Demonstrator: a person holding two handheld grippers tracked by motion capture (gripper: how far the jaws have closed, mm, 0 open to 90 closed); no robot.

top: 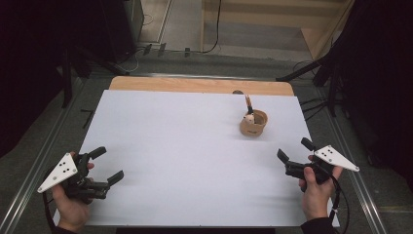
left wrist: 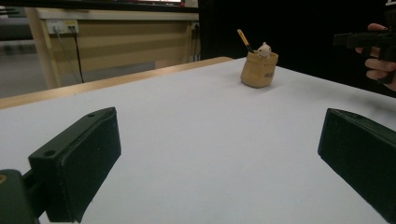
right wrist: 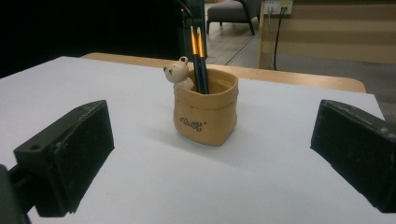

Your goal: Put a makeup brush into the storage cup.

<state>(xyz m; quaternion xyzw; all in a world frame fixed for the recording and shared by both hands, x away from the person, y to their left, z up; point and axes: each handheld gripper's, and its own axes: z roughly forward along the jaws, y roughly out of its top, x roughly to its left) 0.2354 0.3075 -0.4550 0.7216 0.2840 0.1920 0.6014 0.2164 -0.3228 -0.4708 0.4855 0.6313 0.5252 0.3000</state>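
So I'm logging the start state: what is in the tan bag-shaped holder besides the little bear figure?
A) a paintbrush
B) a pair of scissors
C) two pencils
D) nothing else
C: in the right gripper view two pencils stand upright in the holder beside the bear figure.

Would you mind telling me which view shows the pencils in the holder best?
The right gripper view: the two pencils stand close and sharp. The high view shows them small; the left gripper view shows them small and far off.
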